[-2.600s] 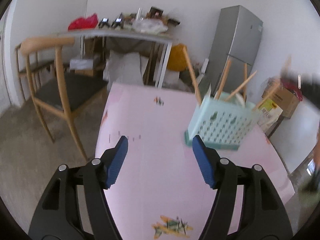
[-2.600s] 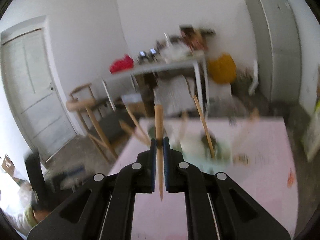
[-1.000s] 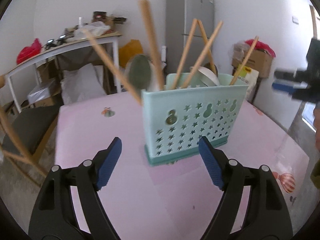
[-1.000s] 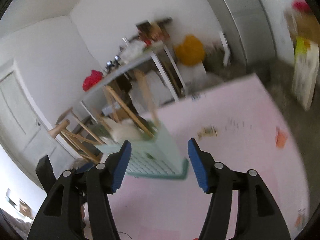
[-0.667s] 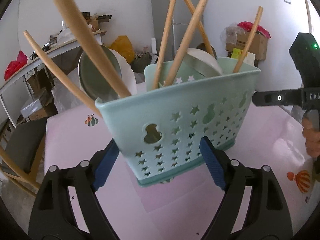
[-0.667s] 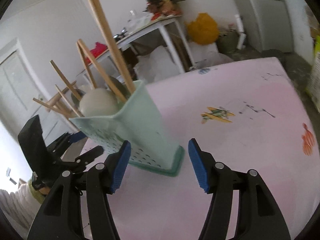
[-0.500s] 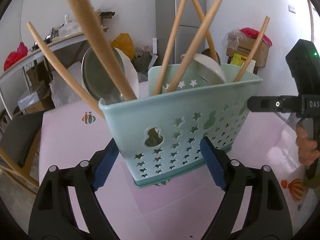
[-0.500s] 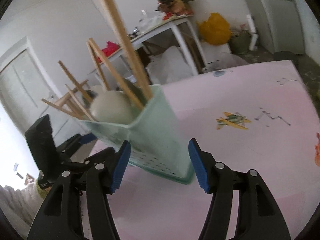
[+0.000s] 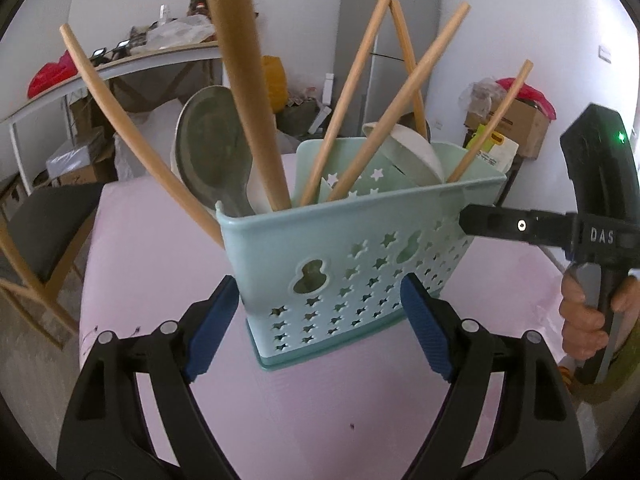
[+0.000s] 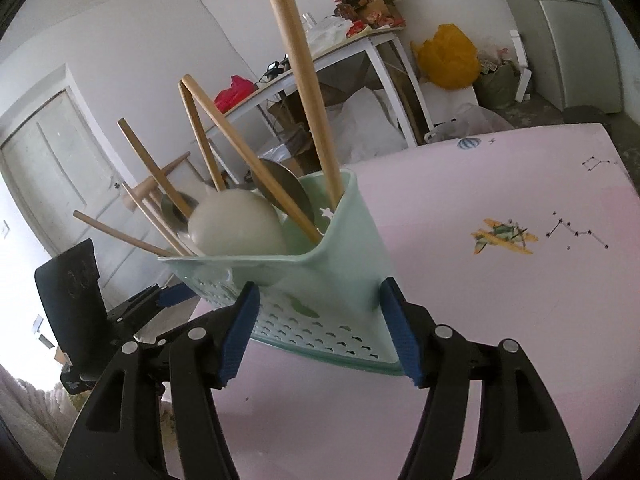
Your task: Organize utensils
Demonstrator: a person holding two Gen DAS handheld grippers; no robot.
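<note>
A mint-green perforated utensil basket (image 9: 352, 256) stands on the pink table (image 9: 160, 248) and holds several wooden-handled utensils (image 9: 248, 92), metal spoons and a white ladle (image 10: 236, 224). My left gripper (image 9: 320, 328) is open, its blue pads on either side of the basket's near end. My right gripper (image 10: 320, 332) is open too, straddling the basket (image 10: 320, 280) at its other end. Neither set of pads visibly presses the basket. The right gripper's body shows in the left wrist view (image 9: 520, 226).
A wooden chair (image 9: 36, 216) stands at the table's left edge. A cluttered white side table (image 10: 360, 48), a yellow bag (image 10: 448, 56) and a grey fridge (image 9: 388, 40) stand behind. Printed pictures, such as a plane (image 10: 502, 238), mark the tabletop.
The right gripper let go of a wooden utensil, which now stands in the basket, and opened. Both grippers moved in close around the basket's ends.
</note>
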